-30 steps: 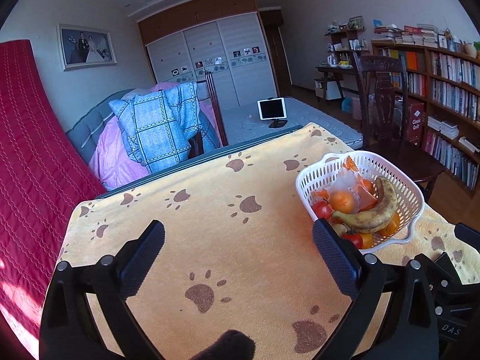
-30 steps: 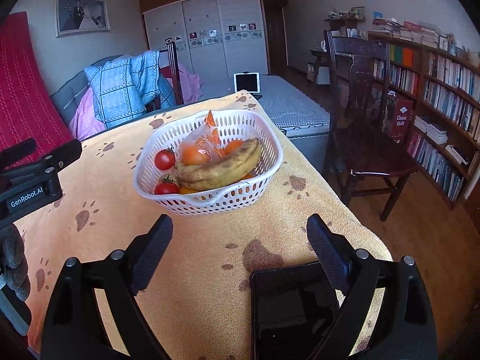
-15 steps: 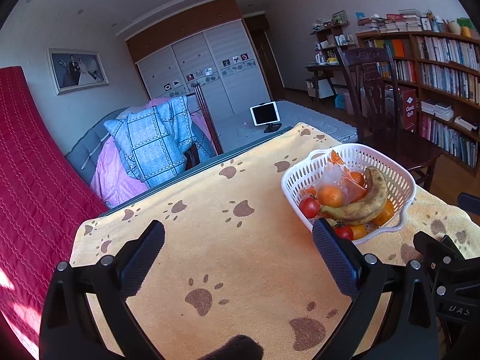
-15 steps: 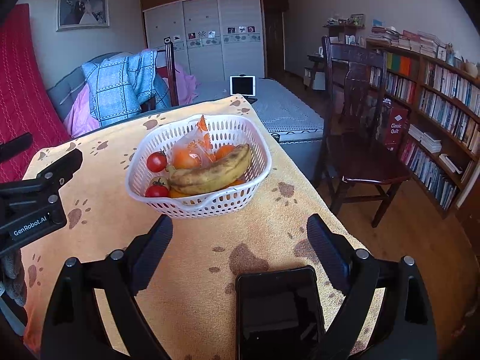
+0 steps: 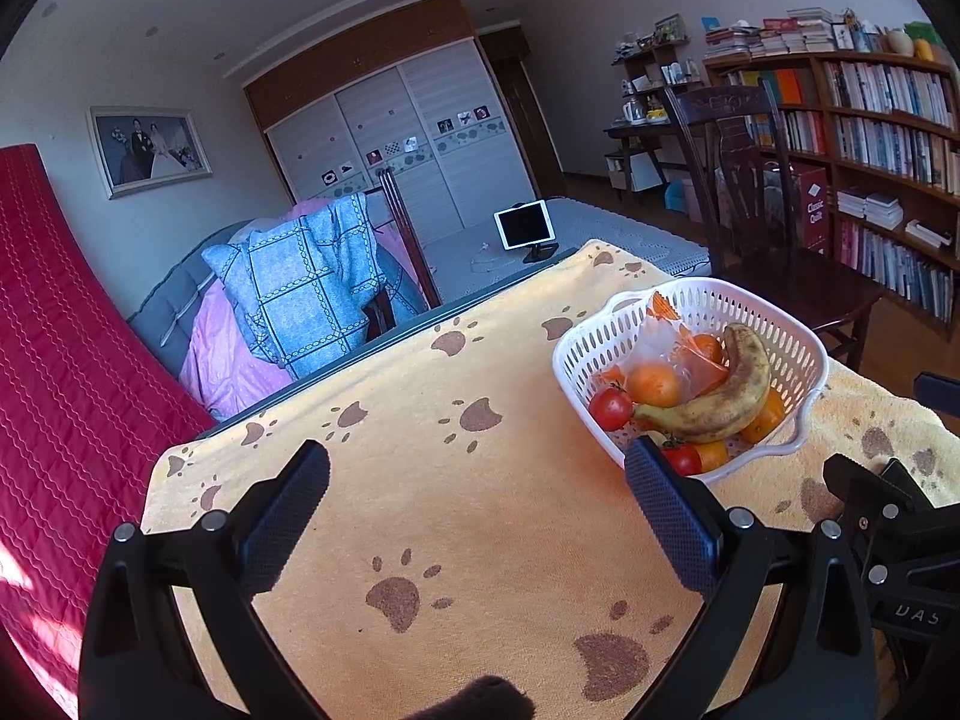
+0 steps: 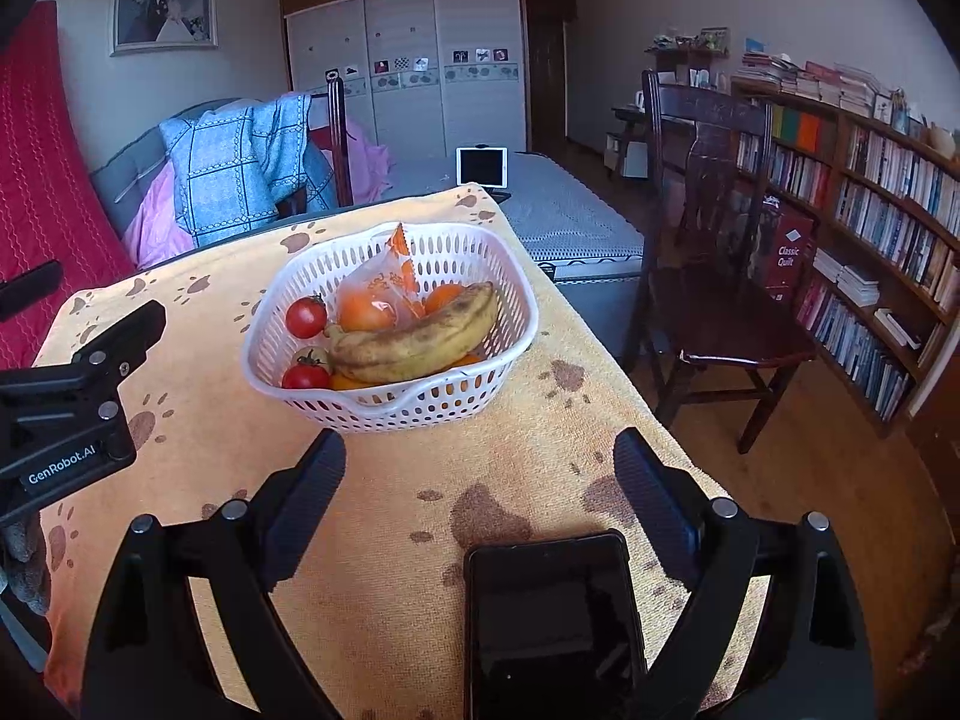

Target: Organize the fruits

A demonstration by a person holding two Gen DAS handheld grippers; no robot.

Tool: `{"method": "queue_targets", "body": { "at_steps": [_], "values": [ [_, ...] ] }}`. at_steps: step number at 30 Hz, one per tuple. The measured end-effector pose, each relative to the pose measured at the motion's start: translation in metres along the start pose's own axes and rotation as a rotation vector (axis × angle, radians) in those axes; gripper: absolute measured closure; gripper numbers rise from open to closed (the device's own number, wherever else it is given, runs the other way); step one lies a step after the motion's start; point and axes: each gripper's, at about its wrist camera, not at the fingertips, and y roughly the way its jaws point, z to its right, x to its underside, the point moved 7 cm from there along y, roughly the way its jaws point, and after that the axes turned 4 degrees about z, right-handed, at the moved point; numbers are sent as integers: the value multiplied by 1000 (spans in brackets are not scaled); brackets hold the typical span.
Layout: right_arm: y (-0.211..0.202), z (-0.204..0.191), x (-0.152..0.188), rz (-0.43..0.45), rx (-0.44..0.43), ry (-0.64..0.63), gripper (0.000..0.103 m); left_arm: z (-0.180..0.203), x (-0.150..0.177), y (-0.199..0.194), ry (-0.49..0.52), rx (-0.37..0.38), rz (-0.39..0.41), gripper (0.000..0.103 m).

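Observation:
A white slotted basket stands on the yellow paw-print cloth. It holds a spotted banana, two red tomatoes, several oranges and a clear orange-printed bag. The basket also shows in the left wrist view, with the banana. My right gripper is open and empty, just short of the basket's near rim. My left gripper is open and empty, to the left of the basket; its right finger overlaps the basket's near corner.
A black phone lies on the cloth under my right gripper. A dark wooden chair stands right of the table, bookshelves behind it. A chair draped with a blue blanket stands at the table's far edge.
Both grippers have pulled back and risen a little, so the basket looks smaller and farther. Both stay open. The fruit has not moved.

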Motion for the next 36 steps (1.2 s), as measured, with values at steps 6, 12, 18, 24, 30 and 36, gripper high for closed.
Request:
{"method": "queue_targets", "body": {
  "at_steps": [6, 12, 18, 24, 30, 36],
  "values": [
    [0, 0, 0, -1, 0, 0, 11, 1, 1, 1, 4, 1, -4, 5],
    [1, 0, 0, -3, -1, -2, 11, 3, 3, 3, 9, 1, -8, 5],
    [2, -1, 2, -4, -1, -4, 11, 3, 4, 4, 9, 3, -9, 5],
    [2, -1, 2, -4, -2, -5, 11, 5, 4, 5, 15, 3, -10, 5],
    [3, -4, 4, -8, -3, -13, 11, 5, 4, 6, 13, 9, -11, 5],
    [3, -5, 4, -9, -4, -14, 11, 7, 4, 6, 13, 15, -10, 5]
  ]
}}
